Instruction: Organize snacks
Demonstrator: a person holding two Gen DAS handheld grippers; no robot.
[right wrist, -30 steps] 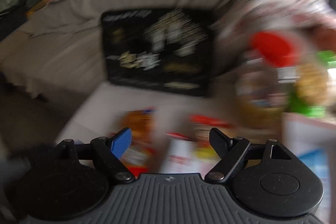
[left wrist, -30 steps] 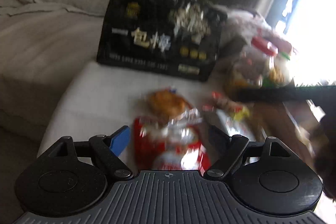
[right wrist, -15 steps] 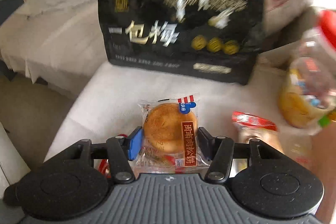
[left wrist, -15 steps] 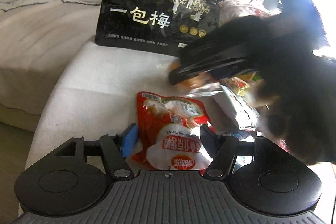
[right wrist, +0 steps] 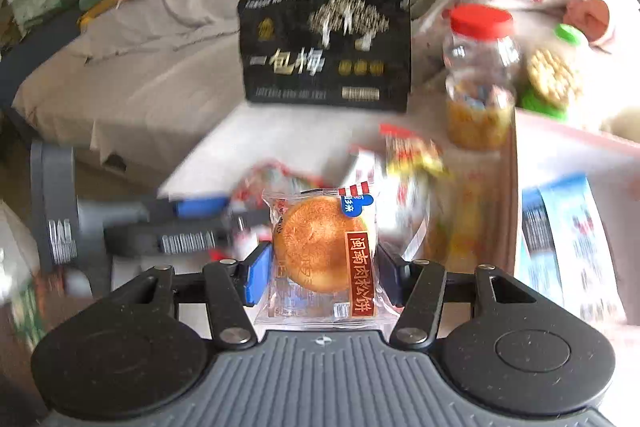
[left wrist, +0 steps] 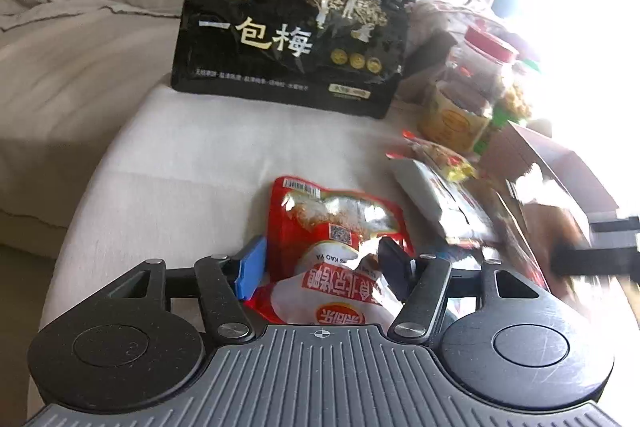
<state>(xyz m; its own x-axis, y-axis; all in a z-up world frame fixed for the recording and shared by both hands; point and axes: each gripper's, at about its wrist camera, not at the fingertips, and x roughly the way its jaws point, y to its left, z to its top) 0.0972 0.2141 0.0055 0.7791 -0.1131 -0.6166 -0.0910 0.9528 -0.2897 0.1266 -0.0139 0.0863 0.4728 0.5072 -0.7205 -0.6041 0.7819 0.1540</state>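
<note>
Fingers first: on my right gripper both pads press the sides of a wrapped round pastry, which stands upright between them with its red label strip running straight ahead, away from the camera. It looks lifted off the surface, though I can't be sure. My left gripper straddles the near end of a red snack packet; its fingers sit close against the packet's edges and the foil looks crumpled between them, so I judge it pinched. That packet's long axis runs away from the fingers toward the big black plum bag, which stands upright at the far edge of the white cushion.

Taking the black bag as my landmark, a white packet and a small red-and-yellow one lie in front of it and to its right. Further right stands a red-lidded jar, partly filled with yellowish contents, with a green-lidded tub just beside it. A cardboard box opens at the right edge; its contents are blurred. I'd judge my right hand the nearer one to it.
</note>
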